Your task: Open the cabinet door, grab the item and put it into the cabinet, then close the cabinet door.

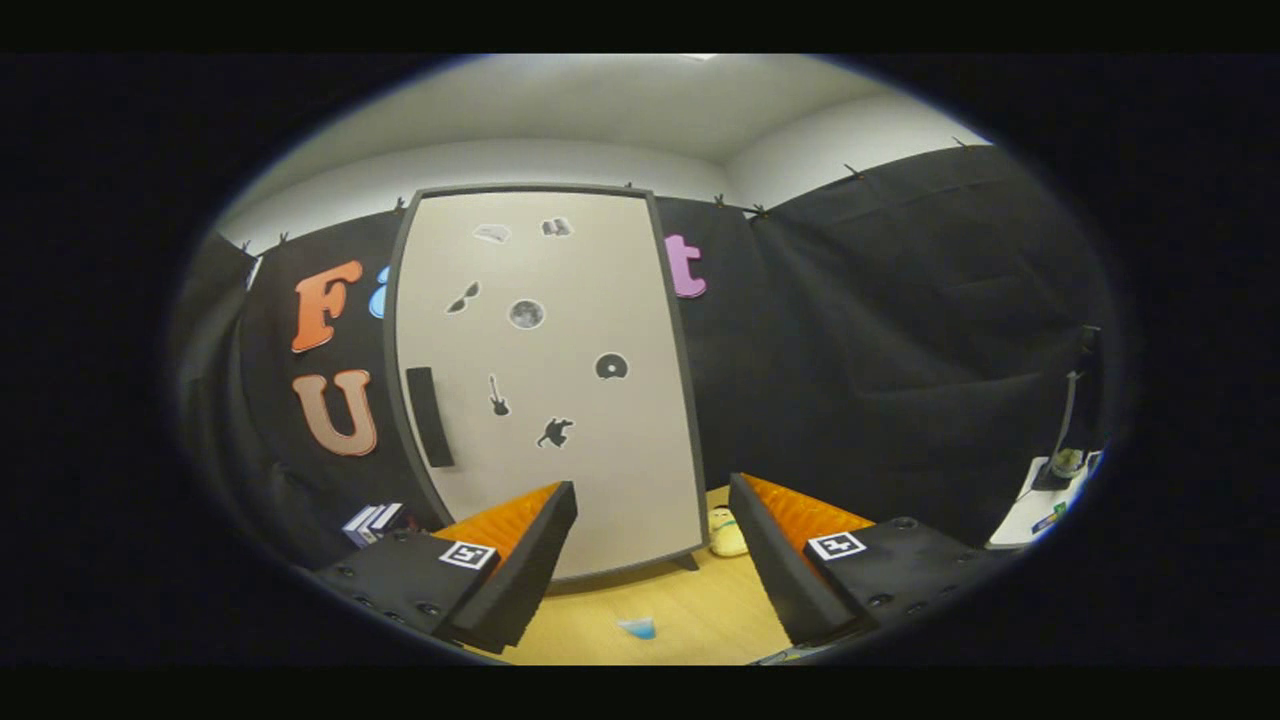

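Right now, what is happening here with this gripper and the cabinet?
A person holds the gripper, its fingers open and holding nothing, facing a cabinet on a wooden table. The cabinet door is shut, and its dark handle sits beyond the left finger. A small yellow item lies beside the cabinet's lower right corner, between and beyond the fingers. A small blue thing lies on the table between the fingers. The door is not yet opened.

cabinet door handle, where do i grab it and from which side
Grip the dark vertical bar handle near the cabinet door's left edge, jaws either side of it, coming straight from the front. It is a narrow upright strip, so hinges are probably right. The gripper is open, holding nothing.
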Demonstrator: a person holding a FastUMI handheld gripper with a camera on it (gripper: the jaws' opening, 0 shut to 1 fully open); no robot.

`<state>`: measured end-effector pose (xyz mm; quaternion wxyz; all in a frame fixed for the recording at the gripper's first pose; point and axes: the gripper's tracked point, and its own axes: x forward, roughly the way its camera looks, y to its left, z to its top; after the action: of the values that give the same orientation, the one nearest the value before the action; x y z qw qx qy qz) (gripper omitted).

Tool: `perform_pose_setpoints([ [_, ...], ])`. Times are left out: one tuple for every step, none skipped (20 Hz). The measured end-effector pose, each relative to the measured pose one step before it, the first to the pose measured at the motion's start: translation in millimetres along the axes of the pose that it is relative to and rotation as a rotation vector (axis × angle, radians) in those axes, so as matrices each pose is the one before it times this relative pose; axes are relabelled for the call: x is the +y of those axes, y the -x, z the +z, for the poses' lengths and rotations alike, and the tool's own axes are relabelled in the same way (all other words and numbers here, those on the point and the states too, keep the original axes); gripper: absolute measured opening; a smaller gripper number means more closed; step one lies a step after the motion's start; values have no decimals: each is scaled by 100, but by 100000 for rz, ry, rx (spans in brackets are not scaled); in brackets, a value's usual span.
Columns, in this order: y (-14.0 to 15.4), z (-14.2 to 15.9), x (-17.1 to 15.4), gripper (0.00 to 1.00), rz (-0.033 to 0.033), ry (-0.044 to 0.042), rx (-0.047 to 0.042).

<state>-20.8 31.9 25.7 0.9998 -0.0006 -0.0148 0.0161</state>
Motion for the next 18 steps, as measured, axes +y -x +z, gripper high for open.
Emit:
perform_pose_setpoints([
  [-534,93,1296,98,2429,1330,387],
  [-582,63,1432,98,2333,990,300],
  [-691,-5,1517,98,2541,578,421],
  [-733,-91,1551,98,2654,629,746],
  [-894,-276,1526,98,2636,897,1459],
  [-781,-272,1523,98,2745,868,1400],
  [-1002,-137,1338,98,2433,686,1250],
  [-1124,-98,1208,98,2003,576,747],
  [-1086,-2,1042,98,1963,385,727],
  [-1164,56,914,98,1819,28,313],
  [-1301,-34,813,98,1577,-117,768],
  [-1184,42,522,98,939,106,896],
  [-1096,174,322,97,664,135,465],
  [-1121,175,303,97,722,207,522],
  [-999,239,90,97,49,342,591],
  [-1012,262,121,97,323,483,163],
  [-693,428,278,97,941,368,221],
  [-797,173,205,97,711,-28,183],
])
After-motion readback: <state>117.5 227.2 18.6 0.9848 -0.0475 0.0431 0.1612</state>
